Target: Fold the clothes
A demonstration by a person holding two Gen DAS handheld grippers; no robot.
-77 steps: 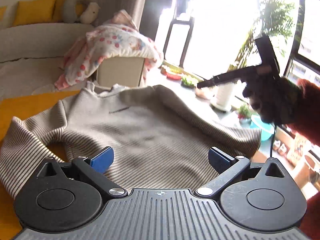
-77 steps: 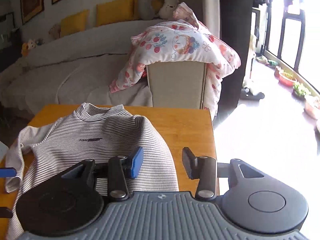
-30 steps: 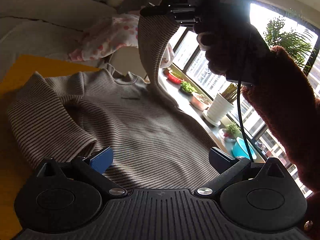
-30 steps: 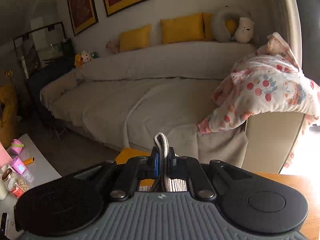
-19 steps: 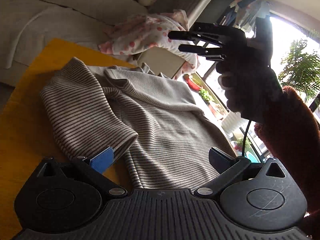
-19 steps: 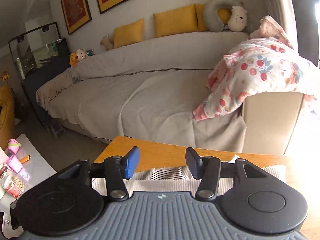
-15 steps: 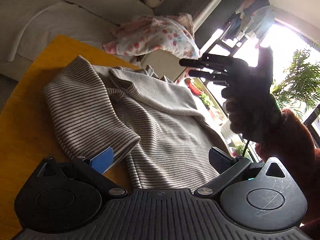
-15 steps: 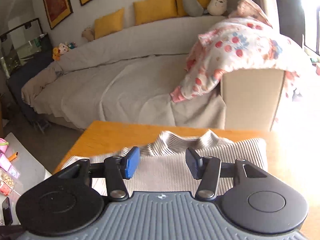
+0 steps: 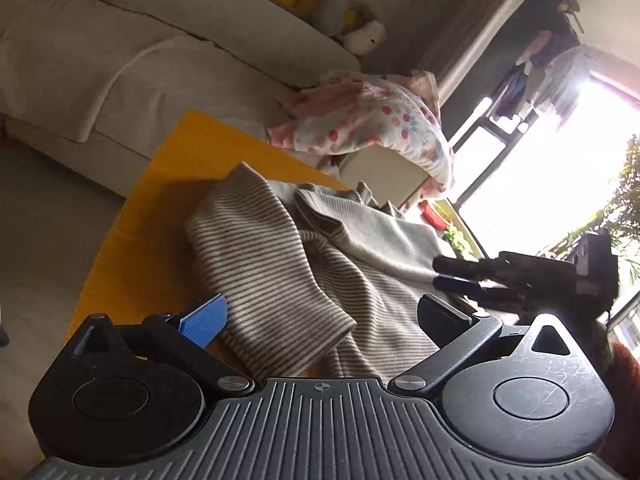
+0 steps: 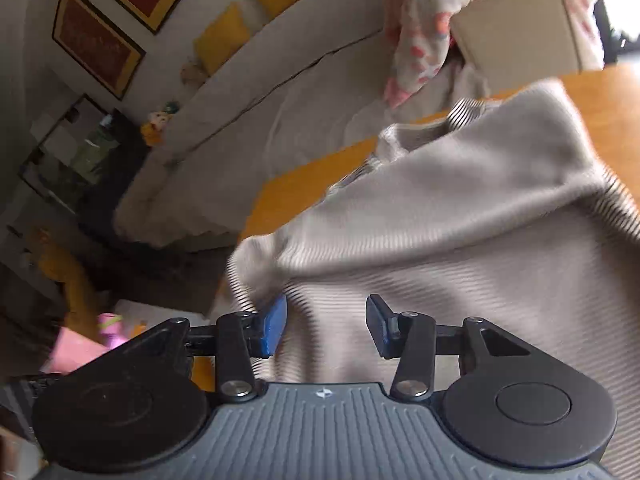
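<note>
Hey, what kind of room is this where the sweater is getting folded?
Most likely a home living room. A long beige sofa with yellow cushions runs along the wall under framed pictures, and the striped sweater lies on a wooden table beside it.

Striped sweater (image 9: 320, 264): on yellow counter (image 9: 168, 208), sleeve folded across body. Left gripper (image 9: 320, 316): jaws apart. Right gripper (image 9: 456, 276): right side.
</note>
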